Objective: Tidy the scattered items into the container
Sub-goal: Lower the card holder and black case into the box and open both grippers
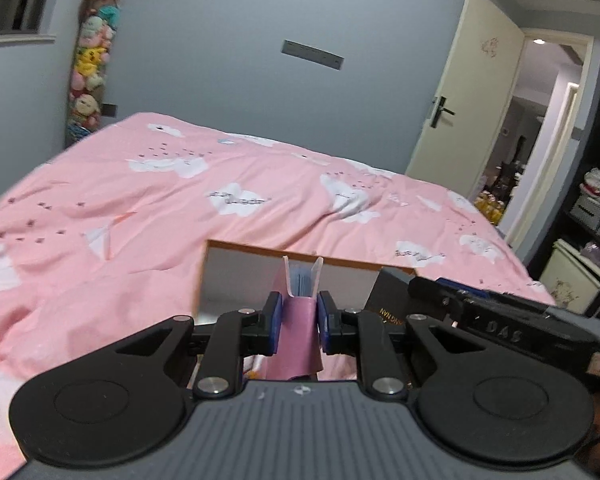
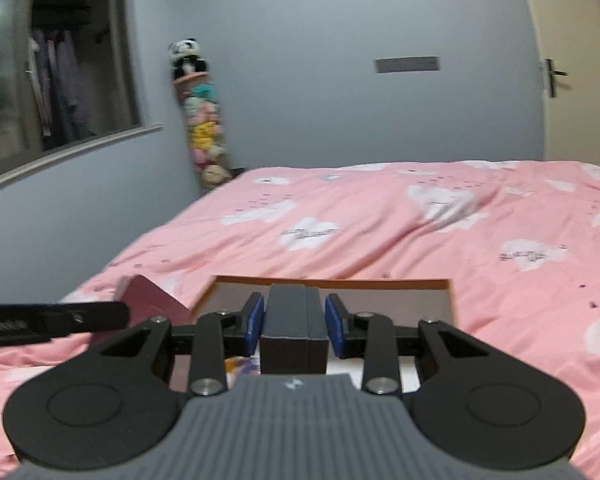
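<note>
One container (image 2: 440, 282), one pink pouch (image 1: 298, 332), one black box (image 2: 294, 330), each claw-clamped

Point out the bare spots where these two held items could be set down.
Free: the pink bedspread beyond the box toward the grey wall, and the stretch to its right. The box's pale floor looks partly bare. Crowded: over the box's near side, where the left gripper with its pink packet and the right gripper with its black box meet.

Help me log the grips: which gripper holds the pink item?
The left gripper, clamped on the pink packet; the right gripper holds a dark box instead.
</note>
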{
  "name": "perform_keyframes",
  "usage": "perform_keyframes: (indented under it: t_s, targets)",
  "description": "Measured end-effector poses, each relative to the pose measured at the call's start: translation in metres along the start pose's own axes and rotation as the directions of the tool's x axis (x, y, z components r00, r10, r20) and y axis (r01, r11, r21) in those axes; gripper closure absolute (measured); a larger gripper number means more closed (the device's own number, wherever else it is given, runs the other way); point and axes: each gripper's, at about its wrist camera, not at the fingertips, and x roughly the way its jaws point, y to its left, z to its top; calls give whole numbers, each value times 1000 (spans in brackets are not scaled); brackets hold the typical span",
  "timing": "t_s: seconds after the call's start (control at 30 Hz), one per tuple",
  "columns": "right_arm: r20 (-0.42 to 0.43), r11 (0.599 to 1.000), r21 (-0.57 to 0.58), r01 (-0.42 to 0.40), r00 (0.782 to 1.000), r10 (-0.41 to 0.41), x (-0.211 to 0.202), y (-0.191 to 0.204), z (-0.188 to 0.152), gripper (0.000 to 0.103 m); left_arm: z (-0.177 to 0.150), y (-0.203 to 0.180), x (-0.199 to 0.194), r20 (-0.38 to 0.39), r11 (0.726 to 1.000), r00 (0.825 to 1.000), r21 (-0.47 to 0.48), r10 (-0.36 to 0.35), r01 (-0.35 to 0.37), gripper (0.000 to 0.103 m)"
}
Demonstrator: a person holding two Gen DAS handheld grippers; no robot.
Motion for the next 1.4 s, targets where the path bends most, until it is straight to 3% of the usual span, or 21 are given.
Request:
perform_keyframes:
  t_s: [0.27,0.43,0.8,0.97,1.07,1.23,1.4]
  targets:
    - [-41,993,24,120,992,-119,45,-43,-2,67,9,-26,74,-40,991,990,-10,-132,132,82]
    - [-51,989,6,149,988,-149,63,-62,-4,67,11,-37,120,-77,981,978,-47,-193,190,82]
    - [-101,983,7,185,978,-184,94,-85,-14,67,-3,-42,184,-127,985,982,-114,-141,127,82]
    - [-108,981,-10,193,975,-193,98,-81,-18,67,-10,-35,202,-177,967,968,-217,-175,135,82]
    - [-130,983,-25,184,974,-186,100,-80,-19,66,-12,-35,205,-191,968,968,-218,-165,123,81]
    - [-135,975,-81,209,966,-218,101,-73,-22,66,-17,-31,214,-262,953,950,-289,-170,90,80]
    - [-145,977,-80,196,968,-206,97,-72,-24,66,-19,-27,218,-275,946,945,-310,-180,90,80]
